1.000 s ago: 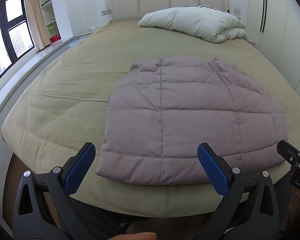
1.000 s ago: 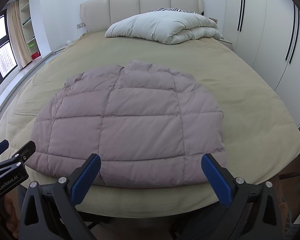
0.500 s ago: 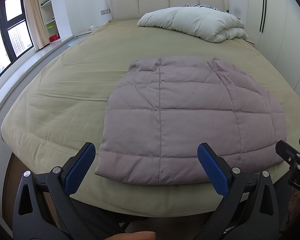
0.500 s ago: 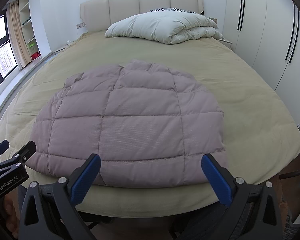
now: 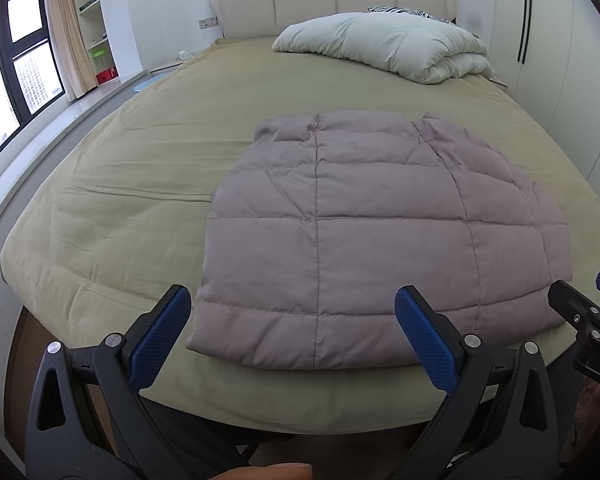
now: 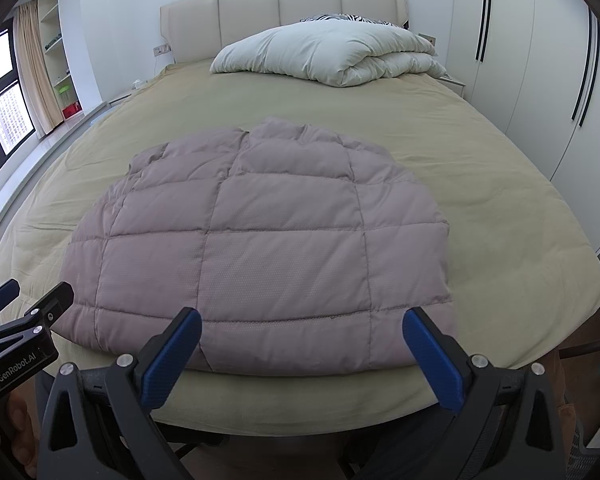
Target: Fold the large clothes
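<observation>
Two grippers are held side by side at the foot of a bed [image 5: 100, 184], and both are seen from behind their blue fingers. The left gripper [image 5: 292, 326] has its jaws spread wide, and nothing is held between them. The right gripper [image 6: 302, 346] has its jaws spread wide too, and nothing is pinched there. A puffy pink-grey jacket [image 5: 380, 232] is laid flat on the tan bed cover, just past the fingertips of both grippers. Its near edge is seen between the left gripper's jaws, close to the edge of the bed. In the right wrist view the same jacket [image 6: 260, 248] fills the space ahead of the jaws, and its near edge is close to the blue pads. No part of the jacket is touched by any finger. Far beyond the jaws, a folded white quilt [image 6: 332, 54] is piled at the head of the bed, in front of a padded headboard [image 6: 280, 12]. A striped pillow [image 6: 344, 18] is tucked behind the quilt.
</observation>
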The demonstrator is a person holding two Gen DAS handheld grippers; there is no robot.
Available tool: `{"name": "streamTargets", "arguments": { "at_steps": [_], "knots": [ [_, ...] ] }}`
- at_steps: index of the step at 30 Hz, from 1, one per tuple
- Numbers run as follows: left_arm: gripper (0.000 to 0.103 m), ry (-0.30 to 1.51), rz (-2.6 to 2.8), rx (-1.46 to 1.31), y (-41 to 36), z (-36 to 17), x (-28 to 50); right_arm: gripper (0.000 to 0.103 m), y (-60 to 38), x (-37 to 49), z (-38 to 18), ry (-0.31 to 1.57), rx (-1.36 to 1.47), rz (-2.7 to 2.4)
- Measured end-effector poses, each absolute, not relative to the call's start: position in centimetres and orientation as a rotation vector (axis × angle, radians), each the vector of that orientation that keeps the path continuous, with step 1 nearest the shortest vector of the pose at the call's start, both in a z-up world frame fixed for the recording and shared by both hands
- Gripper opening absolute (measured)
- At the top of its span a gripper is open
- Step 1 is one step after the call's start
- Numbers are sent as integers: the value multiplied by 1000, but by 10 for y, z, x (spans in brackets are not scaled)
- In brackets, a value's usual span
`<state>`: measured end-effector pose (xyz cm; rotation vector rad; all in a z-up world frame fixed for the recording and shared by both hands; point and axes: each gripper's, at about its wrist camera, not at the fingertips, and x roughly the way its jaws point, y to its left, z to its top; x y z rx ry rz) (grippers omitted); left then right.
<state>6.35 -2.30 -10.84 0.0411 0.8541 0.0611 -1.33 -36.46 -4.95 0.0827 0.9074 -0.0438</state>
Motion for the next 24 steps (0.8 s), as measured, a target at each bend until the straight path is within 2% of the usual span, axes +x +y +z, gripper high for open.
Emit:
{"name": "streamTargets", "arguments": {
  "at_steps": [24],
  "knots": [
    [103, 858, 52, 41, -23, -109, 66, 103, -363, -14, -52, 908, 83, -44]
  ]
}}
